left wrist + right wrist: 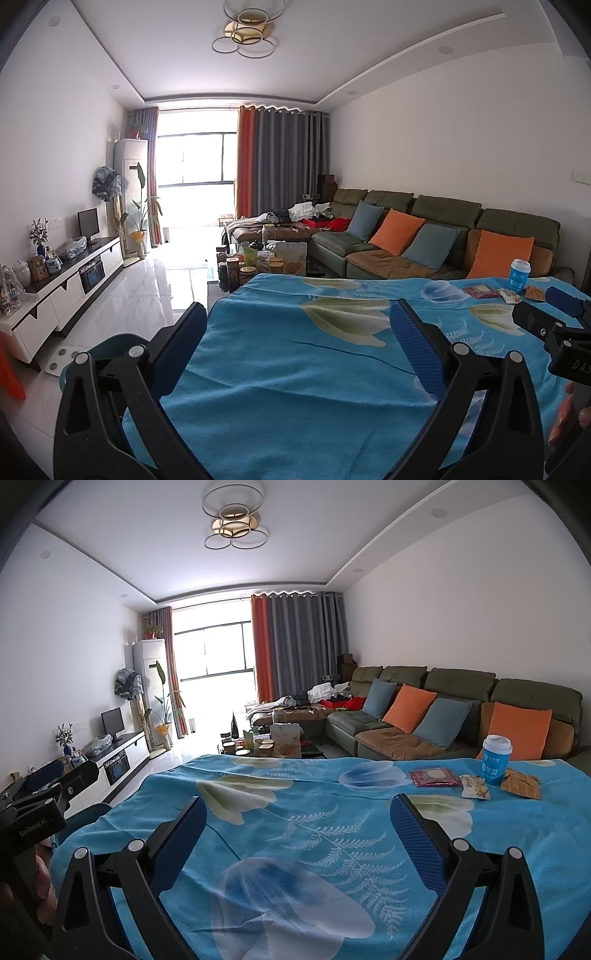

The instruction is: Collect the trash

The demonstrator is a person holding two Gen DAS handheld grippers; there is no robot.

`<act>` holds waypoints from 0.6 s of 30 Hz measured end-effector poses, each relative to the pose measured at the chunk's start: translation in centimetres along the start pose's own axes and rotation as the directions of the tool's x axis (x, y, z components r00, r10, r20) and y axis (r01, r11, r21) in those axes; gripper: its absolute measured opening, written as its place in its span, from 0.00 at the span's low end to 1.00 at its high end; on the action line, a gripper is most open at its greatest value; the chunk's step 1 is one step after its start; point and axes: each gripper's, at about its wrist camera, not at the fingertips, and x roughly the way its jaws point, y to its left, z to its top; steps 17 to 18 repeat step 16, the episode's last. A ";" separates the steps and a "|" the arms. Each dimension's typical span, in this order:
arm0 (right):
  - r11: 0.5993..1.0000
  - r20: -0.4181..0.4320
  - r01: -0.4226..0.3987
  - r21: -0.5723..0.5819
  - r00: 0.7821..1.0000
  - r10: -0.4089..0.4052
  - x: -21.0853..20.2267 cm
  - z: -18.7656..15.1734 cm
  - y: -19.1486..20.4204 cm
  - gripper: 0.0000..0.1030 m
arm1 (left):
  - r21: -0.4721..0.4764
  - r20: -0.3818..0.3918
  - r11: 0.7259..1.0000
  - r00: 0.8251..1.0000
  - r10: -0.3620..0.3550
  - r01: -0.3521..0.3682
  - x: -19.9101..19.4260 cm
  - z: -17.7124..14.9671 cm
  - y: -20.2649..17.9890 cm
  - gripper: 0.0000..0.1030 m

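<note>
Daylight from the far window floods a living room with a long sofa [443,716] and its four cushions, two orange and two blue, as you stand at a table draped in a blue floral cloth [295,812] with a gripper in each hand. Your left gripper [299,332] hovers over a bare stretch of cloth, its jaws spread wide and holding nothing; your right gripper [297,821] does the same beside it, also parted and empty, both apparently poised ahead of a first pickup. All the trash lies clustered at the far right corner of the cloth, well apart from both tools: one paper cup [496,758] with a white lid standing upright, and three flat snack wrappers, a red one [434,777], a pale one [474,792] and a brown one [521,784] just beside the cup's base. That makes four pieces in all, none yet touched. No bin or bag shows in either view, so where the pieces should go cannot be told. Since the cluster sits on your right, the right gripper looks better placed to reach it, and the flat wrappers will likely need a low, pinching approach against the soft cloth.
</note>
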 end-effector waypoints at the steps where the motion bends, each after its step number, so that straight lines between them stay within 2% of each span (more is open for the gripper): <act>1: 1.000 0.000 -0.001 0.000 1.000 0.001 0.0 0.0 0.0 0.93 | 0.000 -0.001 1.000 1.000 -0.001 0.001 0.0 0.0 0.0 0.95; 6: 1.000 -0.001 0.001 0.001 1.000 -0.001 0.0 0.0 -0.1 0.93 | -0.006 -0.002 1.000 1.000 -0.010 0.010 0.0 -0.1 0.3 0.94; 9: 1.000 -0.010 0.005 0.011 1.000 -0.005 0.1 -0.2 -0.4 0.93 | -0.002 -0.045 1.000 0.999 -0.021 0.021 0.8 -0.2 0.2 0.94; 11: 1.000 -0.019 0.014 0.017 1.000 -0.013 0.2 -0.3 -0.9 0.93 | -0.004 -0.100 1.000 0.995 -0.028 0.028 1.9 -0.3 0.3 0.95; 13: 0.999 -0.048 0.027 0.029 0.999 -0.025 0.6 -0.4 -1.7 0.93 | -0.018 -0.183 0.998 0.981 -0.062 0.059 3.8 -0.4 0.5 0.95; 16: 0.996 -0.118 0.065 0.056 0.991 -0.058 1.6 -0.4 -3.7 0.93 | -0.014 -0.331 0.997 0.941 -0.072 0.071 7.6 -0.9 0.6 0.95; 18: 0.996 -0.118 0.065 0.056 0.991 -0.058 1.6 -0.4 -3.7 0.93 | -0.014 -0.331 0.997 0.941 -0.072 0.071 7.6 -0.9 0.6 0.95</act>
